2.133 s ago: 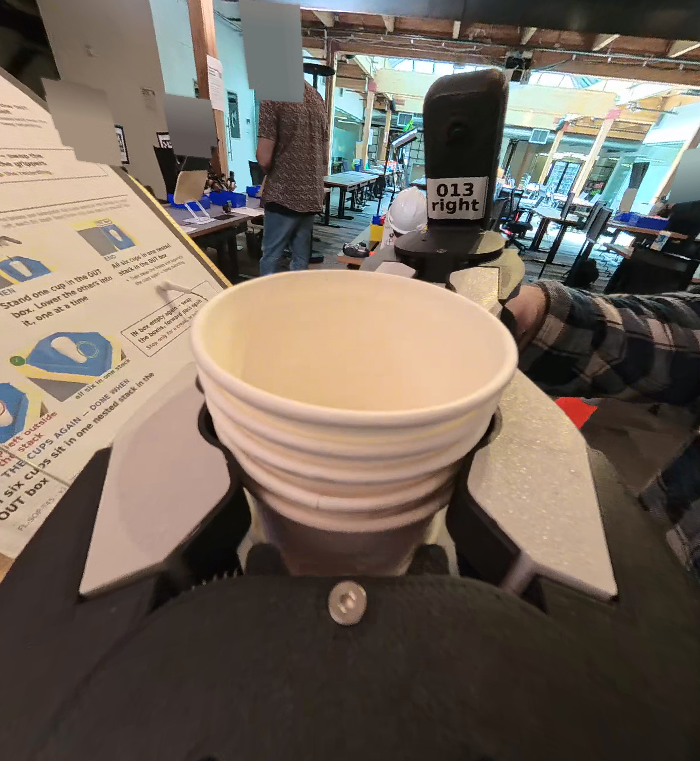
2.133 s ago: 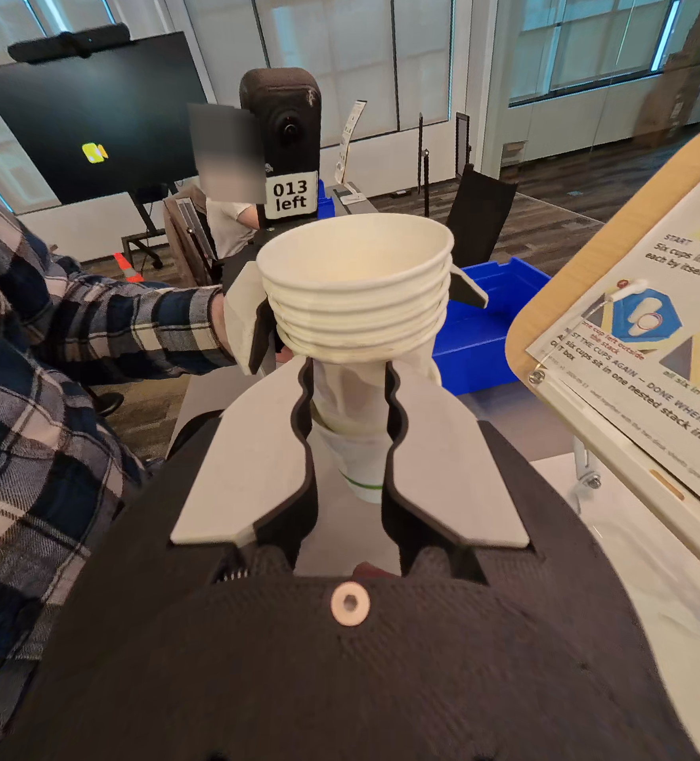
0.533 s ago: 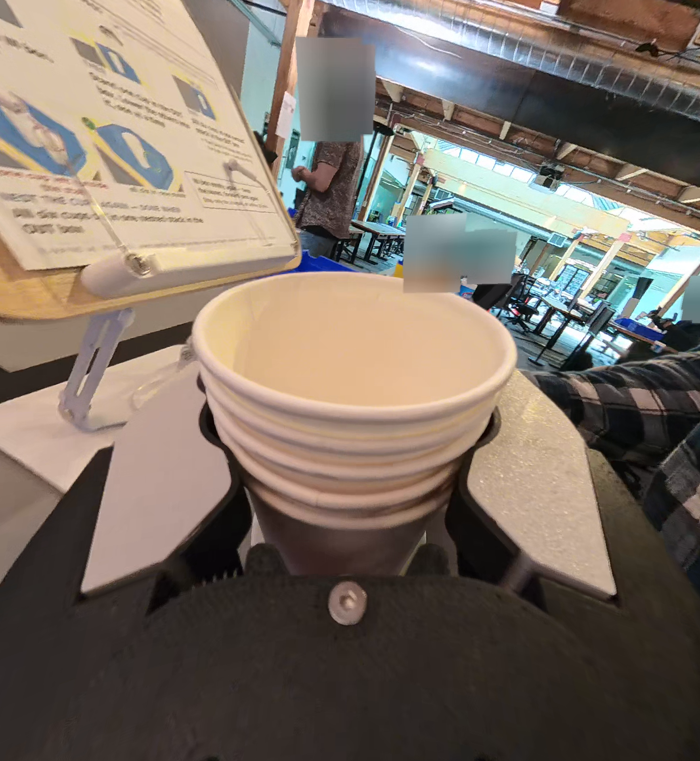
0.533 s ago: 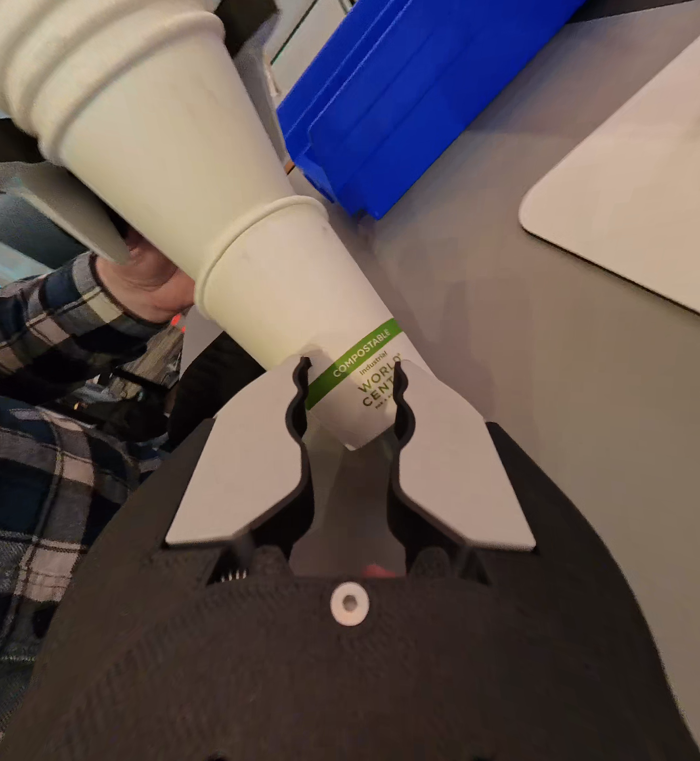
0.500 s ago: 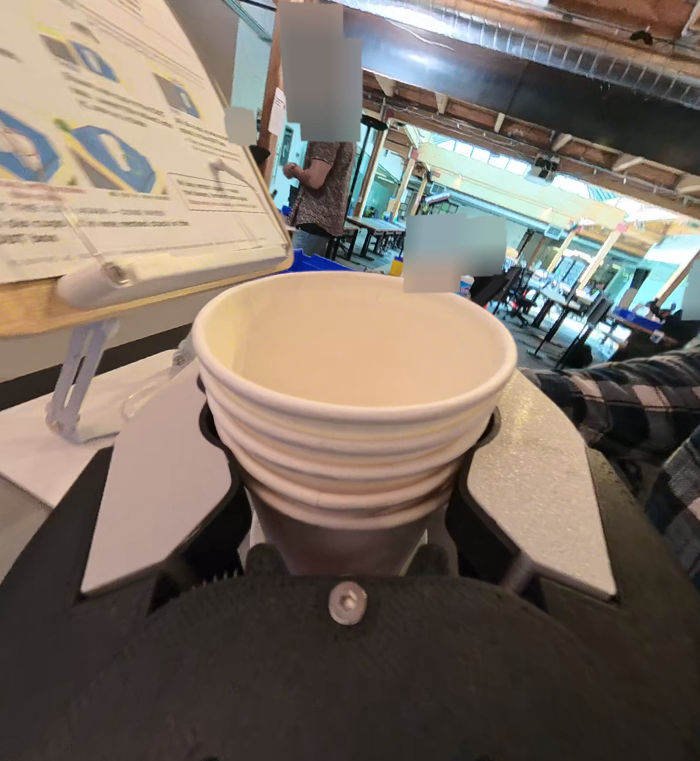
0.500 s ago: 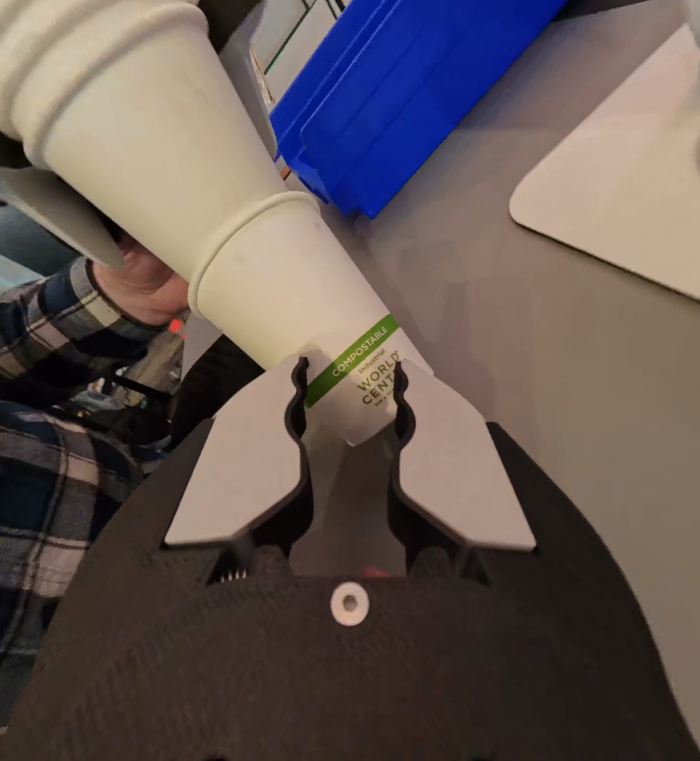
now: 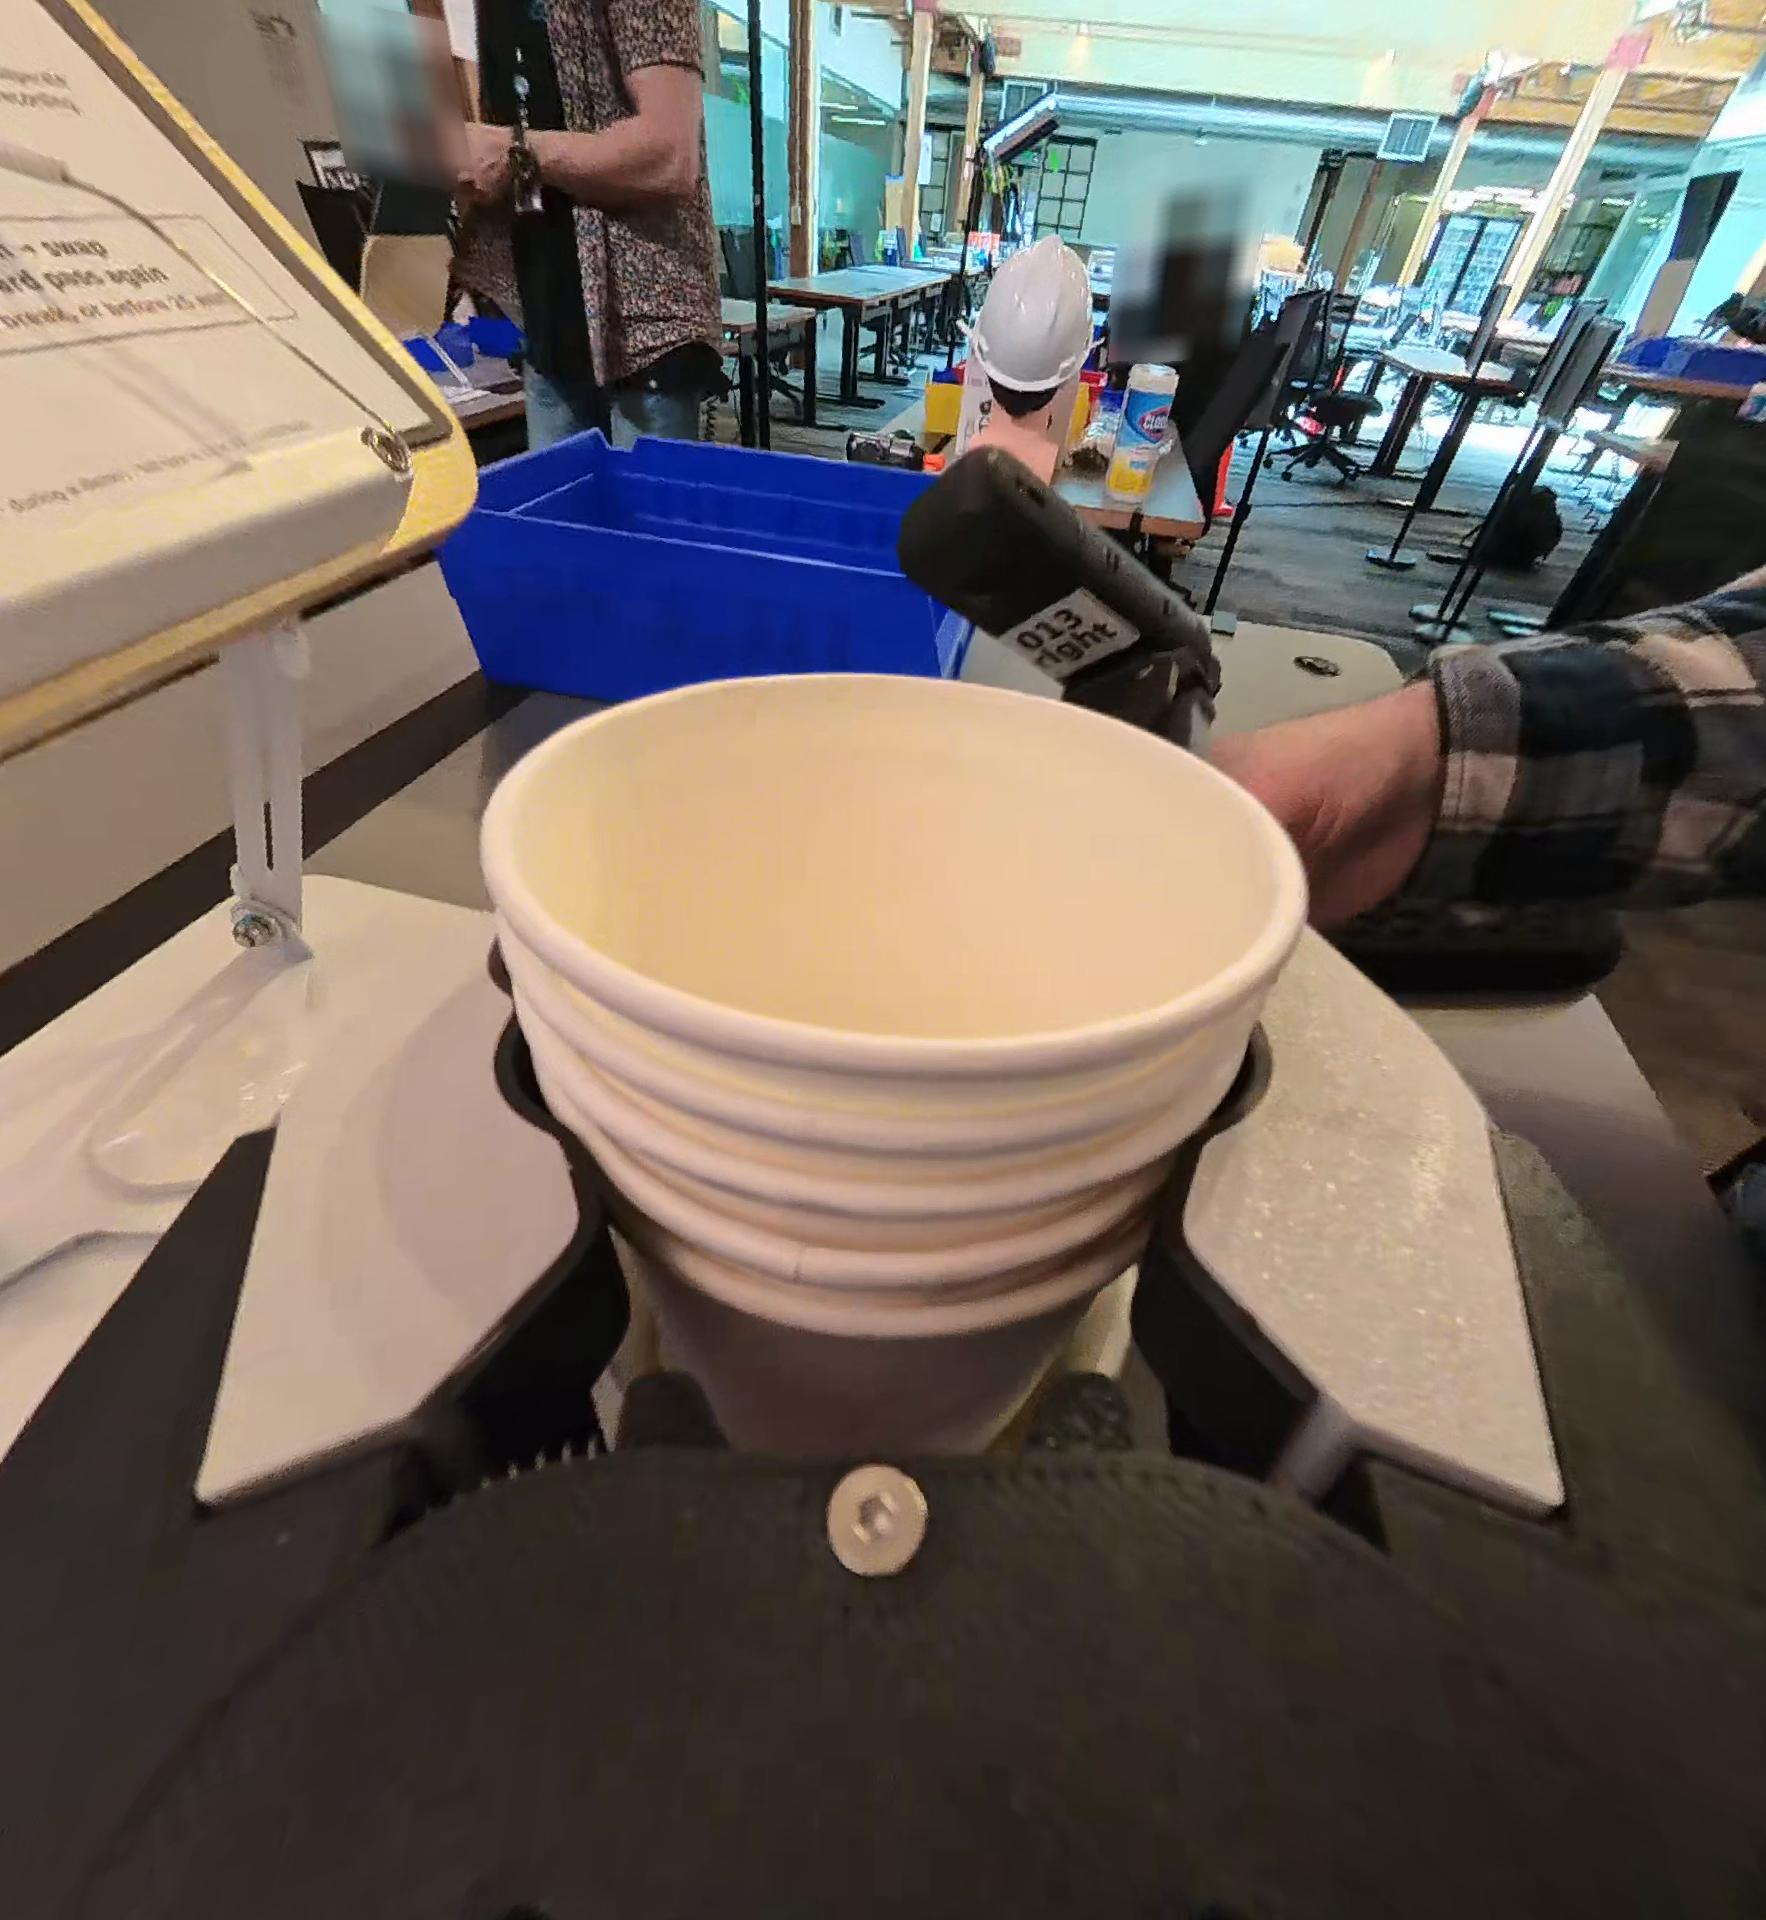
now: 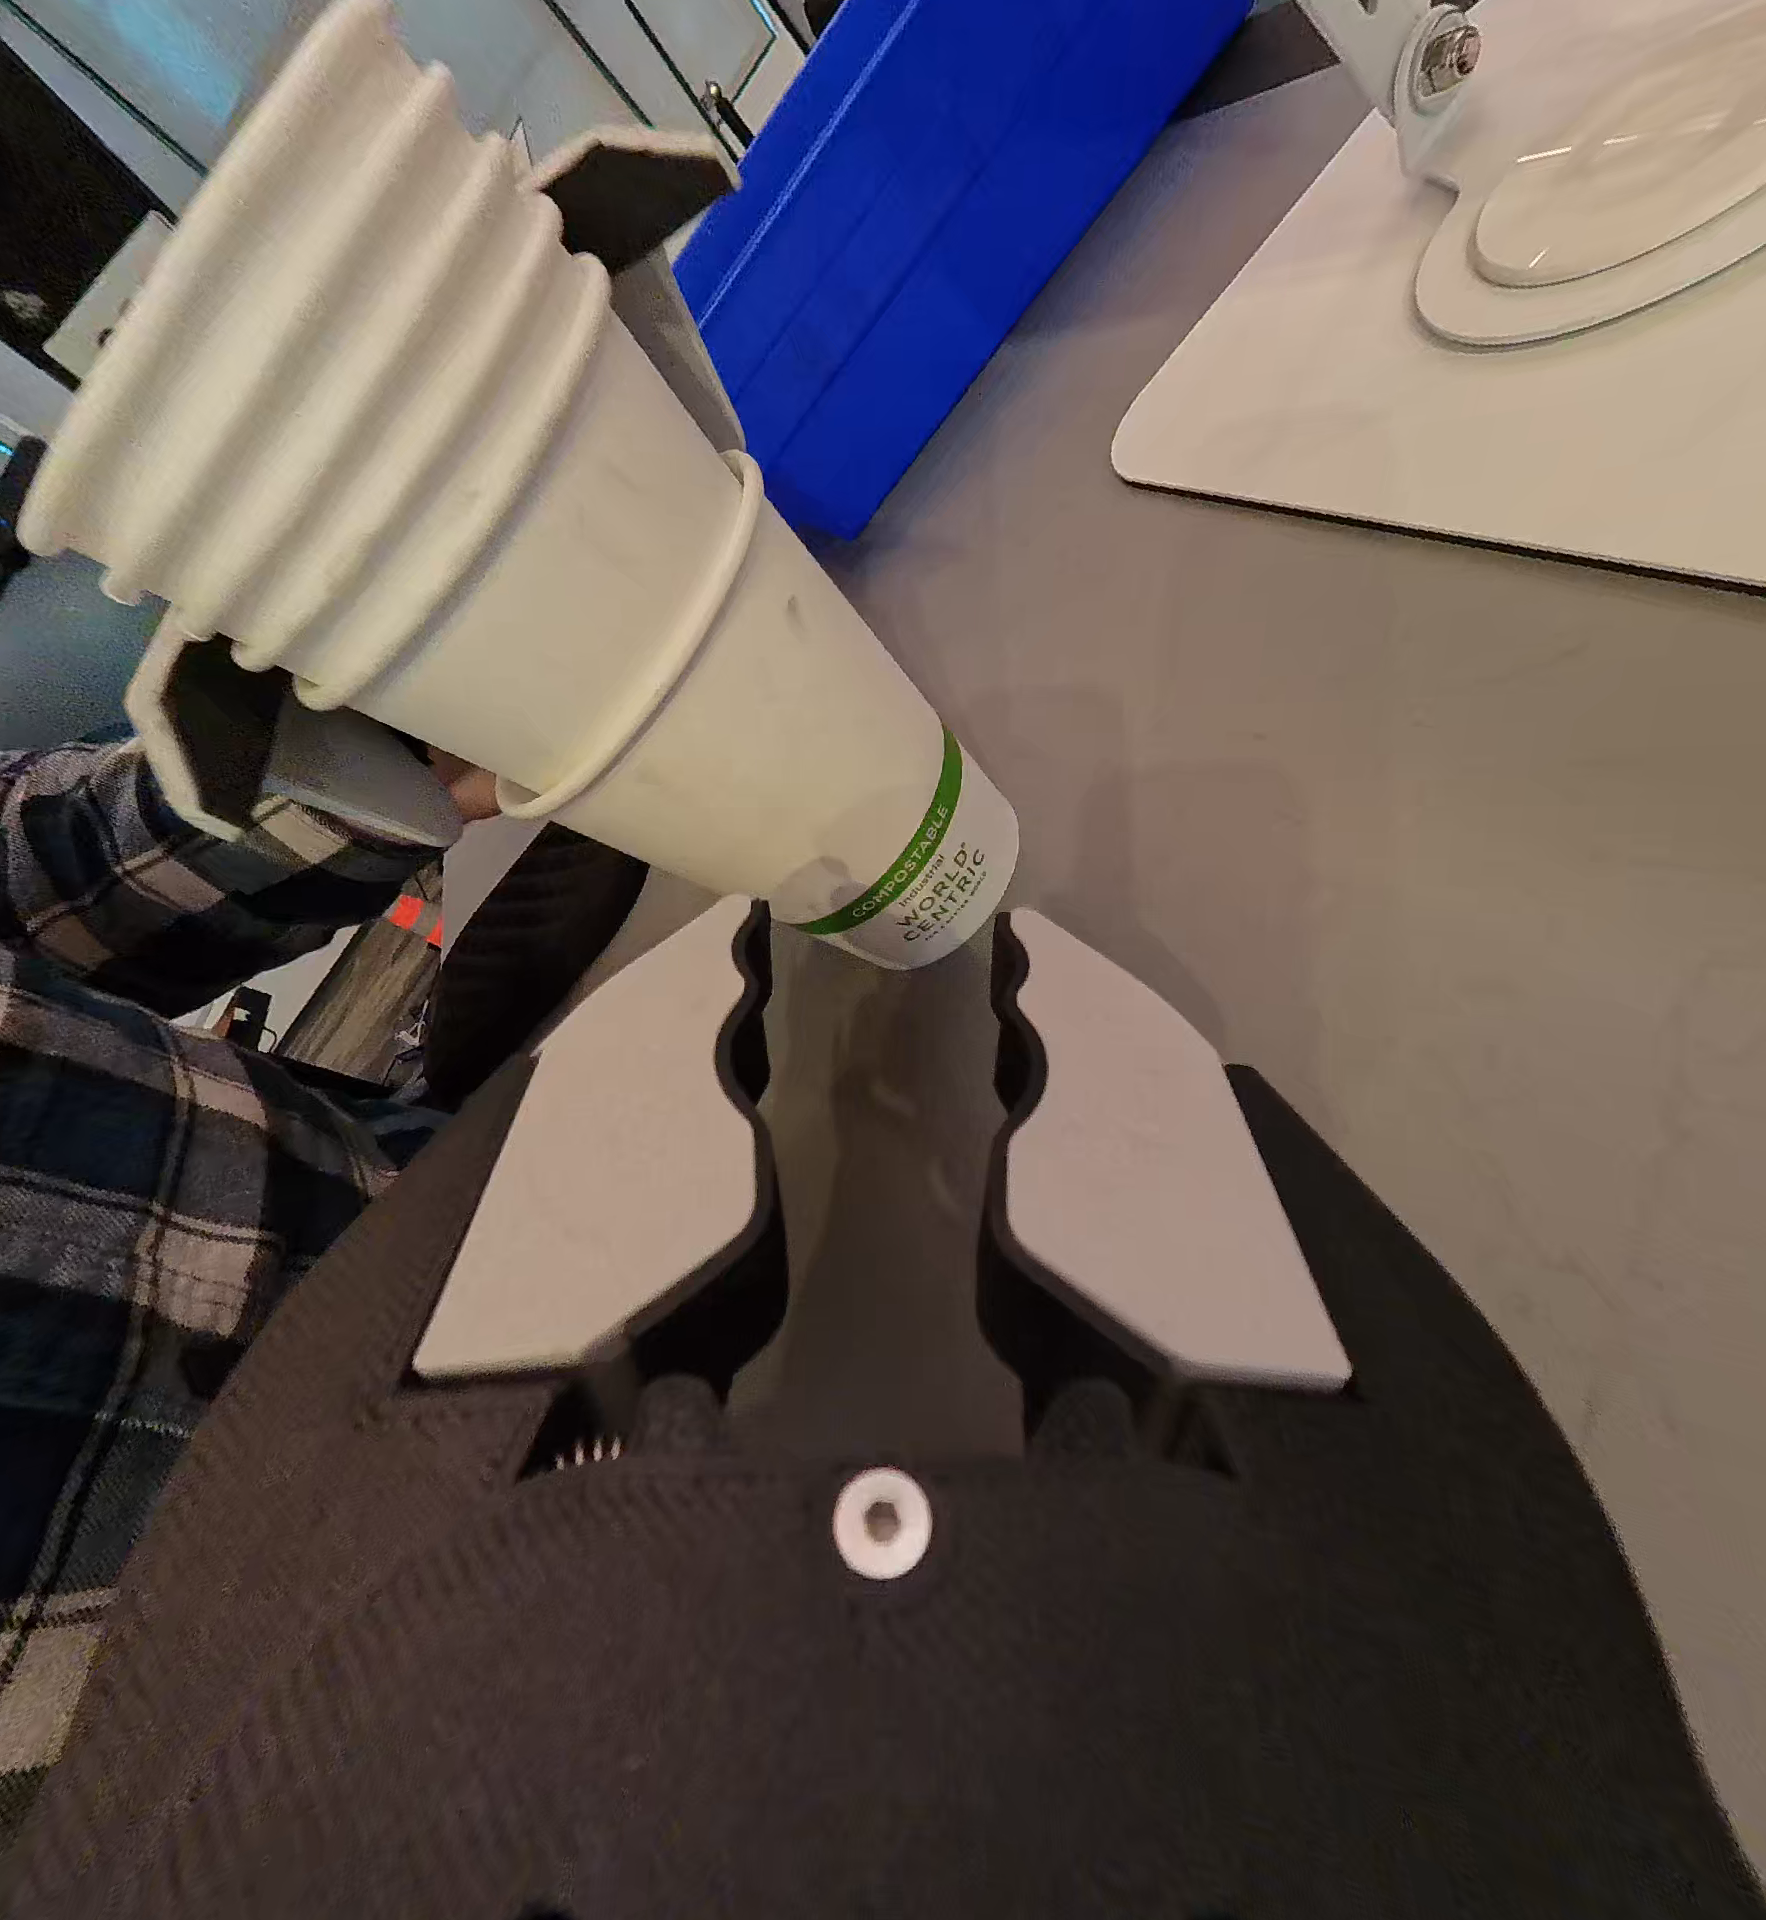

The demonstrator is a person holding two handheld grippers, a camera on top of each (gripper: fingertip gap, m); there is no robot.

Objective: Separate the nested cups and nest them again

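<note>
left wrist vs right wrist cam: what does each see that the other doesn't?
Left wrist only: the cup stack's open mouth, the instruction board, a white hard hat, a standing person.
Right wrist only: the stack's outside, with the green-banded bottom cup pulled partway off, its base at the right gripper's fingertips.
Both: the stack in the left gripper, the blue bin, a plaid sleeve.

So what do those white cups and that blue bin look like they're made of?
The white cups look like matte paper: rolled rims, thin walls, a printed green band near the base of the lowest one. The inside has a slight cream sheen, possibly a thin lining. The blue bin looks like rigid moulded plastic, smooth and semi-glossy, with straight ribbed walls.
</note>
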